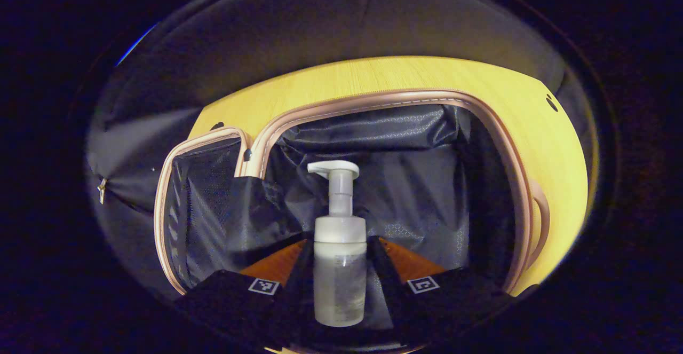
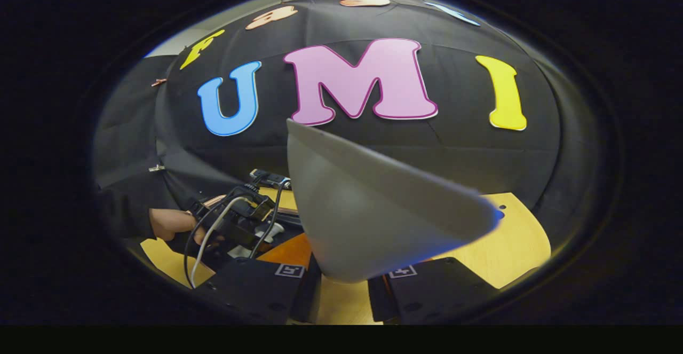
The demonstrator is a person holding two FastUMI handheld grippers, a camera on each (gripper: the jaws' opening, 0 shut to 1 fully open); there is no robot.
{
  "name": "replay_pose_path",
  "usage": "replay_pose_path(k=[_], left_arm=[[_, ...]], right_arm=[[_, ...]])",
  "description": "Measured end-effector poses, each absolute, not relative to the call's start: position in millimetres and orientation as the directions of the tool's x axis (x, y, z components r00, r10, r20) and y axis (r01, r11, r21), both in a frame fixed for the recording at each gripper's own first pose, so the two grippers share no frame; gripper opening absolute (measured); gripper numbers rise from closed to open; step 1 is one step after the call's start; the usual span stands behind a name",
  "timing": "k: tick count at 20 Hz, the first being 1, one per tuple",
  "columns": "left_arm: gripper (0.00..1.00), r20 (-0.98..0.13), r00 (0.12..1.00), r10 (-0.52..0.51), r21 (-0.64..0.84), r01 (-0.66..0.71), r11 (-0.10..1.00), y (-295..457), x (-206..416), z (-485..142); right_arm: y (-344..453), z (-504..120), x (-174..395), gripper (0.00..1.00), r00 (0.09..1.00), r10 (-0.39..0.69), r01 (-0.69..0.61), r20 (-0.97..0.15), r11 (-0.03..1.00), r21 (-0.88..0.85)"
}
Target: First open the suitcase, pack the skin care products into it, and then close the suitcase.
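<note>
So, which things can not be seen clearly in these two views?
- Left gripper view: the pump bottle hides the suitcase floor behind it.
- Right gripper view: the grey suitcase lid hides the interior; the left gripper is too small to tell its jaws.
- Right gripper: its grip on the lid is unclear.

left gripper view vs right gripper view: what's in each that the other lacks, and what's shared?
Left gripper view: open suitcase with dark lining, and the pump bottle upright in the left gripper above it.
Right gripper view: a grey panel, likely the suitcase lid, between the right gripper fingers, grip unclear, plus a hand on the other gripper.
Shared: wooden table, left gripper, apparently the bottle's white pump.
</note>
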State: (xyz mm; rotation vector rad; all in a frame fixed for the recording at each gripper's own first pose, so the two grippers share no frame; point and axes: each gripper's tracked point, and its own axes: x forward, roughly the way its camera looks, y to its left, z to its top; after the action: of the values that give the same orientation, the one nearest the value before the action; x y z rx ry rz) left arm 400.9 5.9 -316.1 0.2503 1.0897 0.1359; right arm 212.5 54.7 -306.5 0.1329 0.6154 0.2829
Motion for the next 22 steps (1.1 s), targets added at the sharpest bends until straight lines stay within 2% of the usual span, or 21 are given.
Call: replay_pose_path(k=[3, 4, 6, 10, 13, 18, 22], left_arm=[[0.81, -0.815, 0.543, 0.200, 0.236, -0.003, 0.972, 2, 404, -295], [0.91, -0.793, 0.583, 0.176, 0.213, -0.005, 0.977, -2, 405, -285], [0.99, -0.737, 0.661, 0.142, 0.179, -0.011, 0.984, -6, 405, -259], [0.99, -0.593, 0.790, 0.154, 0.189, -0.050, 0.981, 7, 391, -203], [0.99, -0.503, 0.849, 0.164, 0.157, -0.096, 0.983, 13, 371, -176], [0.99, -0.447, 0.873, 0.194, 0.095, -0.169, 0.981, 30, 329, -162], [0.99, -0.476, 0.858, 0.192, 0.038, -0.198, 0.980, 37, 295, -166]], right_arm=[[70, -303, 213, 0.35, 0.769, 0.316, -0.233, -0.555, 0.948, 0.216], [77, -302, 213, 0.34, 0.765, 0.322, -0.239, -0.558, 0.946, 0.219], [94, -300, 213, 0.34, 0.757, 0.335, -0.259, -0.562, 0.942, 0.213], [136, -303, 209, 0.35, 0.713, 0.366, -0.270, -0.598, 0.931, 0.247], [171, -308, 209, 0.34, 0.683, 0.380, -0.300, -0.624, 0.925, 0.234], [215, -358, 196, 0.35, 0.562, 0.371, -0.247, -0.739, 0.928, 0.279], [228, -412, 175, 0.33, 0.443, 0.329, -0.244, -0.834, 0.939, 0.241]])
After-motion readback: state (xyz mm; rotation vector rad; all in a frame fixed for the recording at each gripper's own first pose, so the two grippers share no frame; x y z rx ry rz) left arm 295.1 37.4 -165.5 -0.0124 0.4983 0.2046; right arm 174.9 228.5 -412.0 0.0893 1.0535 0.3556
